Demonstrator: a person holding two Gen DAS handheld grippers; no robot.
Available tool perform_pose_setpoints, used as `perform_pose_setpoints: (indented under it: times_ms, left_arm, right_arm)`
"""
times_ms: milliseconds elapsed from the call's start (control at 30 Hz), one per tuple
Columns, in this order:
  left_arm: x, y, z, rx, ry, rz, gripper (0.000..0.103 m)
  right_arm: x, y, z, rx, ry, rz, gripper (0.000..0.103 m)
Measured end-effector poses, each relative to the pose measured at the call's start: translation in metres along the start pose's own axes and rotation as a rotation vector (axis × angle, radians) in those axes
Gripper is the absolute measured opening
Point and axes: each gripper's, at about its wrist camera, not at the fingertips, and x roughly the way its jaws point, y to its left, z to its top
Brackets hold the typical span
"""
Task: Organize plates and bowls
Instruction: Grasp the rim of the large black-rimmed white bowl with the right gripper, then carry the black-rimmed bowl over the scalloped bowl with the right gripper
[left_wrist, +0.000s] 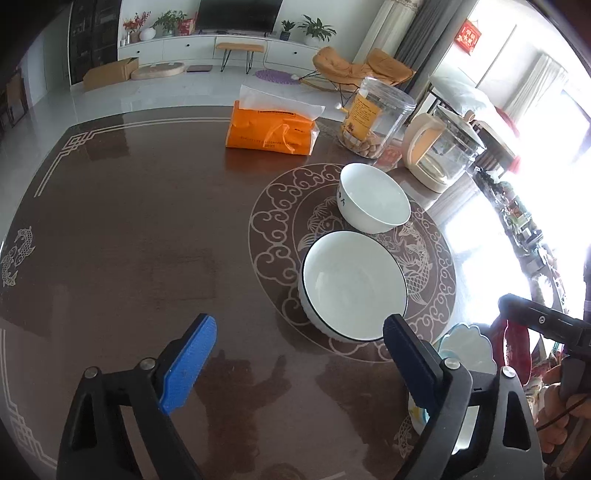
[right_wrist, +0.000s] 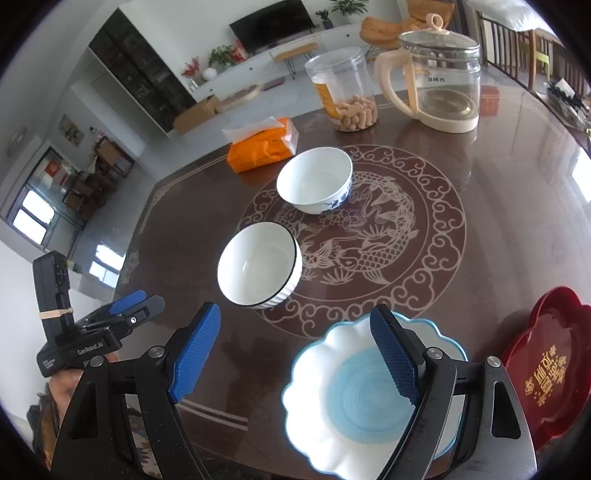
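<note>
Bowls sit ahead of both claws on the dark brown patterned table (right_wrist: 498, 229). The ribbed white bowl with a thin black rim (right_wrist: 258, 271) stands empty just beyond the right claw (right_wrist: 312, 354), slightly left of its gap, and close in front of the left claw's (left_wrist: 299, 369) right finger. Farther out, apart from it, stands the white porcelain bowl with blue painted flowers (right_wrist: 314, 181), also empty. A scalloped white plate with a pale blue centre (right_wrist: 354, 398) lies directly beneath the right claw's right finger. Both claws are spread wide, grasping nothing. To the right claw's far right rests a red lacquer tray with gold lettering (right_wrist: 550, 365). Beyond the bowls are an orange tissue pack (right_wrist: 264, 149), a clear plastic jar of peanuts (right_wrist: 343, 94) and a glass kettle with a cream handle (right_wrist: 439, 77).
</note>
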Motion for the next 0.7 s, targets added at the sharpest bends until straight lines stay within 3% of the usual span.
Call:
perform_pose_setpoints:
  times_ms: [67,133,167,200,267,533,567,667,700]
  left_arm:
    - [0.018,-0.003,0.009,0.001,0.032,0.02,0.087]
    - [0.037,0.0,0.013,-0.018,0.067,0.029,0.077]
    - [0.045,0.002,0.015,-0.029,0.087,0.027,0.074]
    - [0.052,0.004,0.015,-0.04,0.102,0.023,0.07]
    - [0.064,0.004,0.017,-0.048,0.125,0.015,0.064]
    - [0.09,0.0,0.019,-0.049,0.148,0.011,0.011]
    - [0.092,0.0,0.02,-0.046,0.144,0.015,0.01]
    - [0.093,0.001,0.019,-0.048,0.134,0.009,0.01]
    - [0.093,0.001,0.02,-0.047,0.133,0.007,0.01]
  right_arm:
    - [0.026,0.002,0.011,0.015,0.045,-0.005,0.085]
    - [0.048,0.002,0.019,0.036,0.076,-0.012,0.083]
    - [0.059,0.002,0.02,0.042,0.091,-0.012,0.077]
    - [0.068,0.001,0.022,0.049,0.103,-0.015,0.06]
    - [0.085,0.0,0.024,0.064,0.131,-0.01,0.038]
    - [0.123,-0.002,0.023,0.083,0.185,-0.032,0.038]
    - [0.126,-0.003,0.023,0.095,0.19,-0.027,0.037]
    - [0.133,-0.006,0.022,0.132,0.197,0.015,0.019]
    - [0.133,-0.006,0.022,0.135,0.192,0.011,0.019]
